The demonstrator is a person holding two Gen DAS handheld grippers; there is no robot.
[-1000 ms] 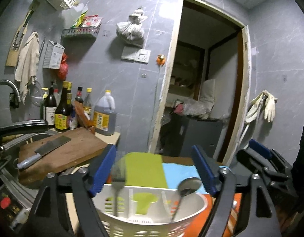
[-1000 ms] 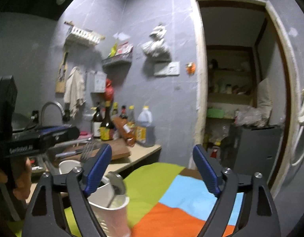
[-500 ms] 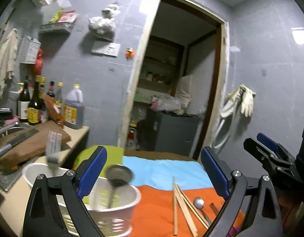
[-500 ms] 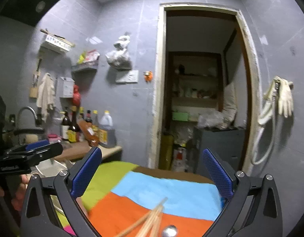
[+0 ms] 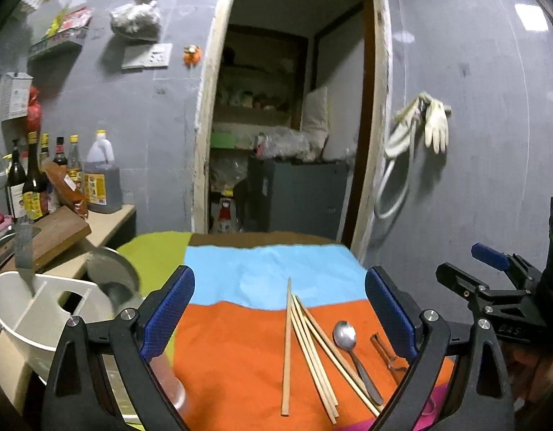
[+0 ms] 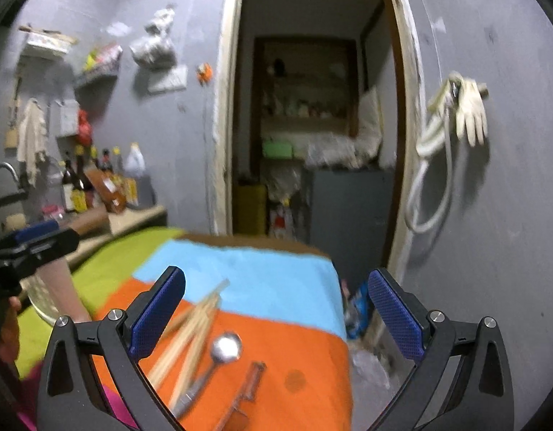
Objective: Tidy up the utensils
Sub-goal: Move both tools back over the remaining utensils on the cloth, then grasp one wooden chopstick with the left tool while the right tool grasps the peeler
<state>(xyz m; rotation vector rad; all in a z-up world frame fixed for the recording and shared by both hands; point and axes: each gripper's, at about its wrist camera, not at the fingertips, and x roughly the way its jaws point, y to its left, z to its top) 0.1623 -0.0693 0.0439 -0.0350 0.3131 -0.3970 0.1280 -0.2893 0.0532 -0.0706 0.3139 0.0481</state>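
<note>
Several wooden chopsticks (image 5: 305, 341) lie fanned out on the orange part of the tablecloth (image 5: 233, 352), with a metal spoon (image 5: 345, 334) and a brownish utensil (image 5: 386, 355) to their right. My left gripper (image 5: 278, 310) hovers open above them, with nothing between its fingers. At the left stands a white utensil caddy (image 5: 36, 309) that holds a fork (image 5: 25, 251) and a ladle (image 5: 111, 273). My right gripper (image 6: 276, 312) is open and empty over the blurred chopsticks (image 6: 194, 330), spoon (image 6: 224, 346) and brown utensil (image 6: 249, 384). It shows in the left wrist view as the right gripper (image 5: 492, 276).
A counter at the left carries bottles (image 5: 32, 179), an oil jug (image 5: 102, 176) and a wooden cutting board (image 5: 57, 230). An open doorway (image 5: 287, 125) lies behind the table. Gloves and a hose (image 5: 420, 129) hang on the right wall. The cloth's right edge (image 6: 344, 316) drops off.
Both views have swung right, away from the caddy and onto the orange cloth with the chopsticks and spoon. Both pairs of jaws stand a little wider than a second ago.
</note>
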